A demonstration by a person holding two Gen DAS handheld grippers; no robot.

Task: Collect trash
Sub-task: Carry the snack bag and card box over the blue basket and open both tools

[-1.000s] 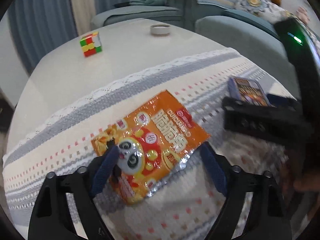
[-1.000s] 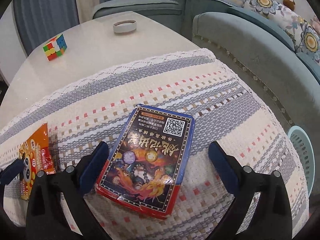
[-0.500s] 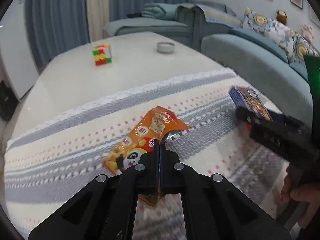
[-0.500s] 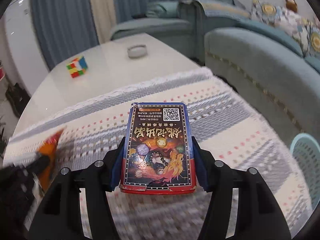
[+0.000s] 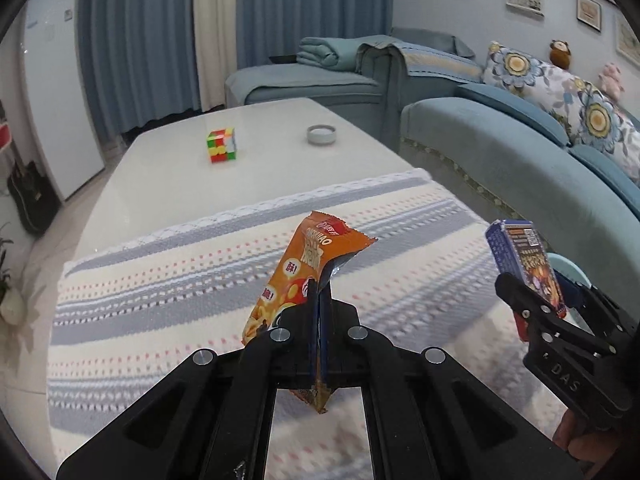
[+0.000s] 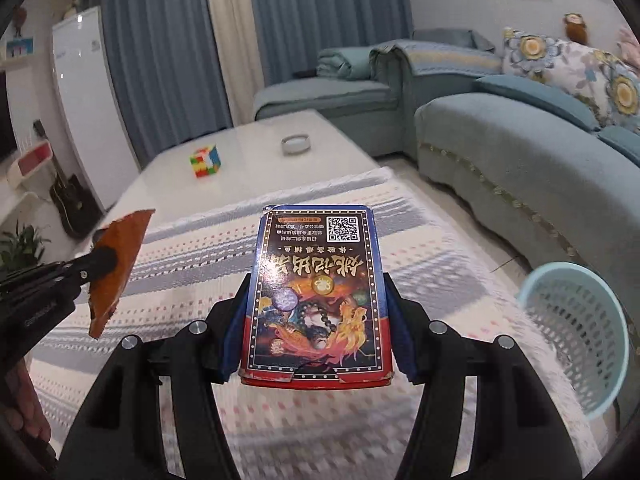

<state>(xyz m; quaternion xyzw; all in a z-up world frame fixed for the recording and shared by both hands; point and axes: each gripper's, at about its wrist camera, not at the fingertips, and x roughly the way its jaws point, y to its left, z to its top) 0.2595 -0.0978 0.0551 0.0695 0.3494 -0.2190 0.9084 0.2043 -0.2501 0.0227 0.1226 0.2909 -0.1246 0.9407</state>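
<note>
Trash items, two, both lifted clear of the desk (image 5: 168, 184). Item one: orange snack wrapper (image 5: 308, 276), crumpled and standing on edge, pinched flat between the closed jaws of the left gripper (image 5: 320, 320); also seen at the left of the right wrist view (image 6: 116, 264), hanging above the striped cloth (image 5: 180, 280). Item two: blue and red card box (image 6: 316, 300), held level with its printed face up, clamped by its long sides between the jaws of the right gripper (image 6: 316, 320). Destination, by judgement: pale blue basket (image 6: 580, 340), standing low at the near right of the desk beside the sofa (image 6: 520, 152); neither item is over it yet. Done: both pick-ups. Left: carrying each item to the basket and releasing it. Other desk contents at the far end, apparently not trash: puzzle cube (image 5: 221, 146), small round dish (image 5: 321, 135).
</note>
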